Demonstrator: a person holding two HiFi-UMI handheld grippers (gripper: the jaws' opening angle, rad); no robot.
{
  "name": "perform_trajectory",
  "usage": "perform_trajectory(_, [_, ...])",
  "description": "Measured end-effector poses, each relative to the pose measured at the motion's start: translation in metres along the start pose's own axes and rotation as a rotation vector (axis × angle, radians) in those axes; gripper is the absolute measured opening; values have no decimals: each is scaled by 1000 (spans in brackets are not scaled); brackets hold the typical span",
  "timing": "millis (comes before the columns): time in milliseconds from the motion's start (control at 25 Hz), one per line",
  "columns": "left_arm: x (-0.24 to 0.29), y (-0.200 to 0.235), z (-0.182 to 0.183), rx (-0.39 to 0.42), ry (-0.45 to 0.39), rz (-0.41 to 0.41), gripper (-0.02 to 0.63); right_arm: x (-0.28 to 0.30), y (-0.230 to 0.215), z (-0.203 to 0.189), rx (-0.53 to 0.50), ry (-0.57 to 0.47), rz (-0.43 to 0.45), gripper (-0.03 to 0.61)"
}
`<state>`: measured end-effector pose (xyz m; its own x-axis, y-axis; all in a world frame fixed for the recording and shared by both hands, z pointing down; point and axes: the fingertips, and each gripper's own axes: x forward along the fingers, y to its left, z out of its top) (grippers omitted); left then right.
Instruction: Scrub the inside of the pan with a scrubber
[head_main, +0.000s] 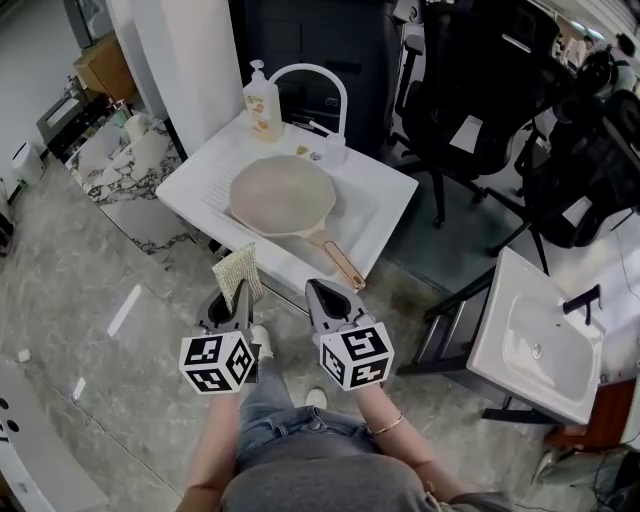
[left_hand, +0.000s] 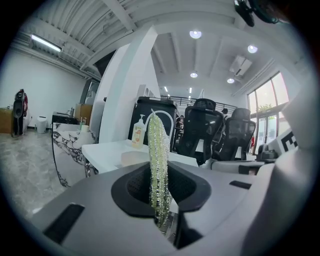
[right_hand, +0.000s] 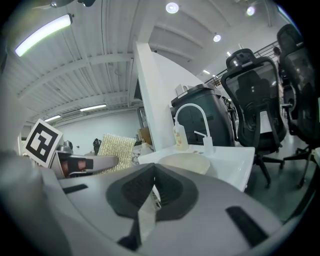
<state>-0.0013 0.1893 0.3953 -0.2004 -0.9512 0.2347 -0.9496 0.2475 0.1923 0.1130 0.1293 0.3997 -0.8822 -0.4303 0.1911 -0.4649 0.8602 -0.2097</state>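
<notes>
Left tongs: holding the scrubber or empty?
Holding: the left tongs are shut on the scrubber, which sticks up from between them.

Grey left hand-held gripper (head_main: 237, 300) and right hand-held gripper (head_main: 316, 290) bear black-and-white marker cubes (head_main: 217, 362); person wears grey top (head_main: 330, 485), blue jeans (head_main: 275, 420), thin bracelet (head_main: 388, 424).

Pan (head_main: 283, 195) open from above; faucet (head_main: 310, 72), soap bottle (head_main: 263, 105) crowd far rim.

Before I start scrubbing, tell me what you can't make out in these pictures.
Dirt inside the pan: too small in the head view.
Label on the soap bottle: too small in every view.
The pan's handle: hidden behind the jaws in both gripper views.
</notes>
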Motion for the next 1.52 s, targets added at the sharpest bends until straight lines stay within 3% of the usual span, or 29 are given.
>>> perform_trajectory(280, [61,31,10,-15,8,-55,67,56,-19,11,6,-7,-48,11])
perform_trajectory(600, [149,105,30,-57,54,-90,67,156,-39,31,15,9,-111,11])
perform_trajectory(920, [231,151,59,-50,103,-183,67,231,-76,47,56,28,-264,11])
perform_trajectory(1240, [301,149,57,-10,202,-323,67,256,-117,46,115,39,-432,11])
perform_trajectory(1520, [343,109,36,38,289,-430,67,230,-157,30,187,61,-562,11])
